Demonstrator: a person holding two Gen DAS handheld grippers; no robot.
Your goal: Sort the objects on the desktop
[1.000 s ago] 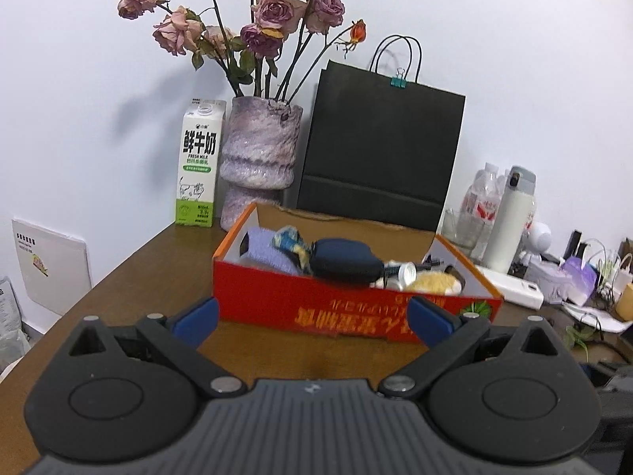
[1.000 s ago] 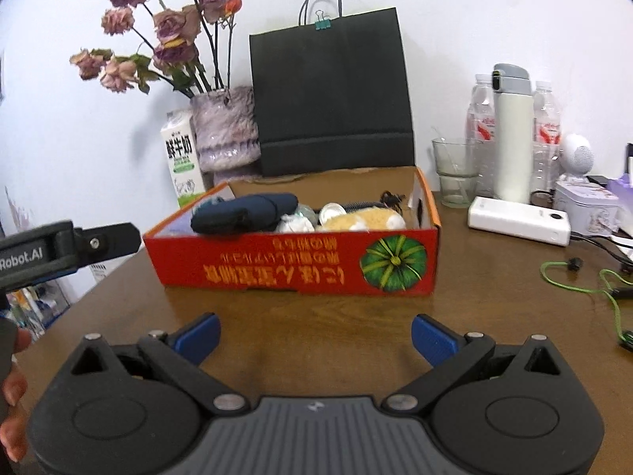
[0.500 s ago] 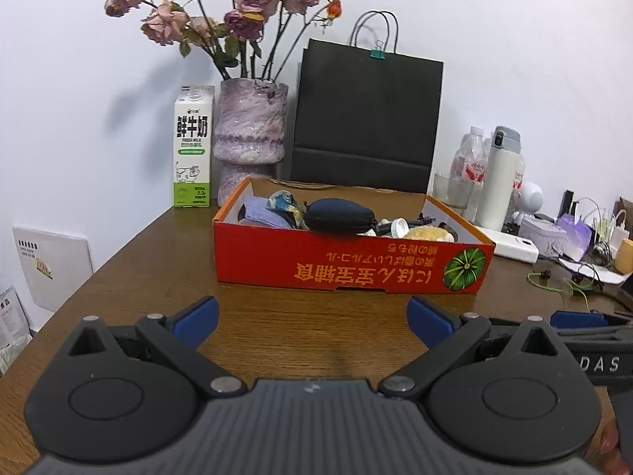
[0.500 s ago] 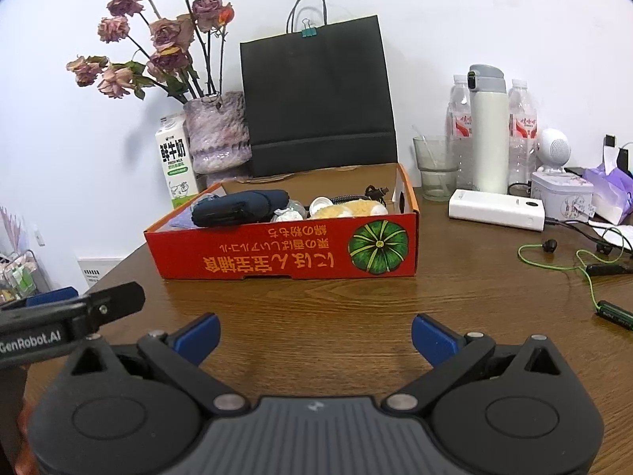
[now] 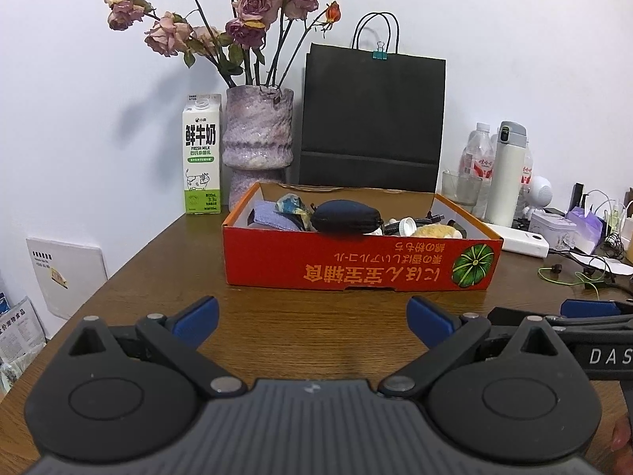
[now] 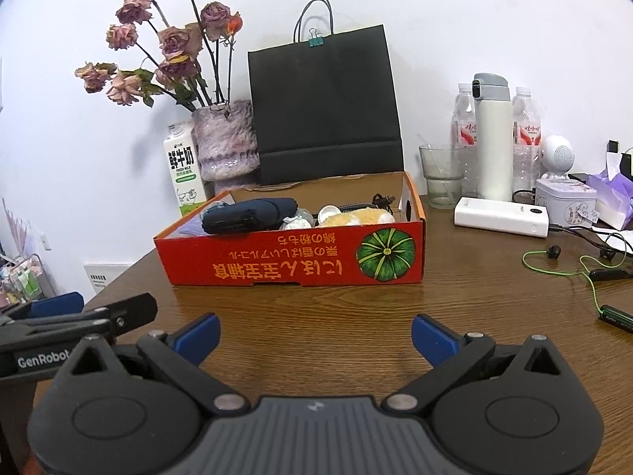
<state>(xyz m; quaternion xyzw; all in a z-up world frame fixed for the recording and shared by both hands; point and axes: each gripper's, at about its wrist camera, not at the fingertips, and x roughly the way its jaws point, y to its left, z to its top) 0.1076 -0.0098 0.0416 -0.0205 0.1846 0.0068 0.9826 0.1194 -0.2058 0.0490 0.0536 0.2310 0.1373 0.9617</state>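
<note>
Both grippers have pulled back from the red box, now smaller at frame centre. Left gripper and right gripper sit spread and empty at the bottom. The box looks filled; sorting seems nearly done.

Milk carton reads "鮮牛奶" with "FRESH MILK" under it; smaller print below is too fine to read. Red cardboard box carries yellow lettering printed upside down on its front, beside a green pumpkin picture. "DAS" shows on the right gripper in the left wrist view, "GenRobot" on the left gripper in the right wrist view.
</note>
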